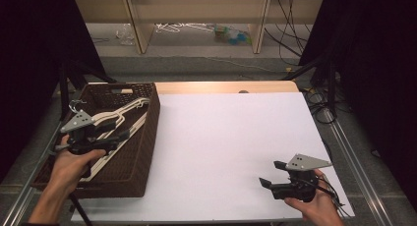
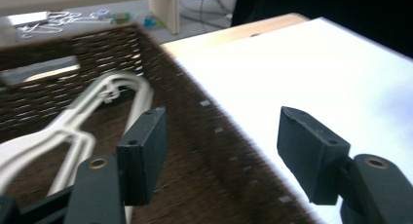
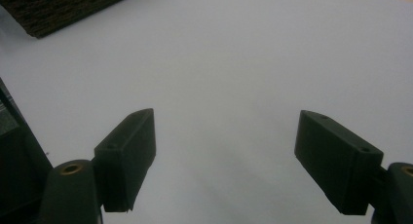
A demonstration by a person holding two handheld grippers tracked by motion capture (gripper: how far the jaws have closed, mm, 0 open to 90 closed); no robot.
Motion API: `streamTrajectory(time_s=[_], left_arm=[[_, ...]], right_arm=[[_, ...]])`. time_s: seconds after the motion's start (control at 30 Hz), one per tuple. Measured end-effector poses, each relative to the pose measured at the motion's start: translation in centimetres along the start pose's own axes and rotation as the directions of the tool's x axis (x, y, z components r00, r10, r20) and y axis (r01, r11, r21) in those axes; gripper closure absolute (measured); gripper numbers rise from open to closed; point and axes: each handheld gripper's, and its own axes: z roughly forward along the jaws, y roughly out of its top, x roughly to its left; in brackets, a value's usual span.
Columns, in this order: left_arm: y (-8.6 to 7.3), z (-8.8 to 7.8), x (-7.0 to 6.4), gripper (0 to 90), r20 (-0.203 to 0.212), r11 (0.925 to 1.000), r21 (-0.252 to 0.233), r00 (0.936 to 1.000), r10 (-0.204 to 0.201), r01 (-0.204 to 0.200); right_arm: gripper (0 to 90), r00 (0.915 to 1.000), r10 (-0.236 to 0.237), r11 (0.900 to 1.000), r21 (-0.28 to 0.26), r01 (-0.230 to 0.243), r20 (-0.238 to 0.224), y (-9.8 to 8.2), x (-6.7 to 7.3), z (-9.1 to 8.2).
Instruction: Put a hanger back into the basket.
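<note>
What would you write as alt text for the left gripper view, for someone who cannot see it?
The open left gripper, two black jaws wide apart with nothing between them, hovers over the edge of a dark brown woven basket. White plastic coat hangers lie inside the basket at left, and a white table surface stretches away at right.

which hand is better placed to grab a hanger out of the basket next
Left. The left gripper hangs over the brown wicker basket, its jaws open and empty just beside the white hangers. The right gripper sits open at the near right of the white table top, far from the basket.
</note>
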Motion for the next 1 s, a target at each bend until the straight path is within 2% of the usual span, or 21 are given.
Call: streamTrajectory(time_s=[0.03, 0.1, 0.13, 0.23, 0.27, 0.43, 0.5, 0.63, 0.7, 0.77, 0.8, 1.0], left_arm=[[0.0, 0.2, -0.5, 34.8, 0.009, 0.9999, -0.004, 0.9999, 0.013, -0.013], [-0.1, 0.6, -1.3, 33.7, 0.01, 0.9984, 0.006, 0.9984, 0.056, -0.056], [-0.3, 0.7, -2.0, 32.4, 0.01, 0.9995, 0.008, 0.9995, 0.03, -0.03], [-0.6, 1.2, -3.4, 31.4, 0.013, 0.9963, 0.013, 0.9963, 0.085, -0.085], [-0.7, 1.4, -3.9, 30.5, 0.018, 0.9977, 0.008, 0.9976, 0.067, -0.067], [-1.2, 1.8, -6.5, 25.5, 0.026, 0.9958, -0.002, 0.9955, 0.091, -0.091], [-1.3, 1.8, -7.5, 23.8, 0.027, 0.9946, -0.01, 0.9942, 0.104, -0.104], [-1.6, 2.0, -8.9, 21.7, 0.05, 0.9927, -0.025, 0.9916, 0.119, -0.118], [-1.9, 2.1, -9.5, 20.7, 0.041, 0.9924, -0.031, 0.9919, 0.121, -0.119], [-2.3, 2.2, -10.0, 19.5, 0.048, 0.9915, -0.043, 0.9909, 0.125, -0.123], [-2.5, 2.3, -10.2, 19.5, 0.051, 0.9926, -0.053, 0.9924, 0.112, -0.109], [-3.2, 2.4, -11.1, 17.9, 0.035, 0.9912, -0.077, 0.9933, 0.111, -0.108]], right_arm=[[22.8, 0.9999, 0.004, 1.0, -0.015, -0.004, 0.015, 0.0, 0.0, 0.0], [22.4, 0.9999, 0.008, 1.0, -0.022, -0.008, 0.015, -0.1, 0.0, 0.0], [22.4, 0.9997, 0.017, 0.999, -0.027, -0.017, 0.019, -0.1, 0.1, -0.1], [21.9, 0.9998, 0.018, 0.999, -0.04, -0.017, 0.008, -0.1, -0.1, -0.2], [21.5, 0.9998, 0.019, 0.999, -0.048, -0.019, 0.006, -0.1, -0.2, -0.2], [20.3, 0.9991, 0.04, 0.995, -0.089, -0.039, 0.014, -0.2, -0.3, -0.3], [19.4, 0.9993, 0.033, 0.994, -0.106, -0.031, 0.015, -0.3, -0.4, -0.3], [17.7, 0.9993, 0.037, 0.992, -0.125, -0.036, 0.007, -0.3, -0.4, -0.4], [17.1, 0.9992, 0.04, 0.989, -0.141, -0.04, -0.002, -0.3, -0.4, -0.3], [17.0, 0.9991, 0.043, 0.989, -0.139, -0.043, -0.006, -0.3, -0.4, -0.5], [16.9, 0.9992, 0.04, 0.988, -0.152, -0.039, 0.001, -0.3, -0.4, -0.5], [17.0, 0.9991, 0.042, 0.984, -0.171, -0.041, 0.001, -0.4, -0.4, -0.7]])
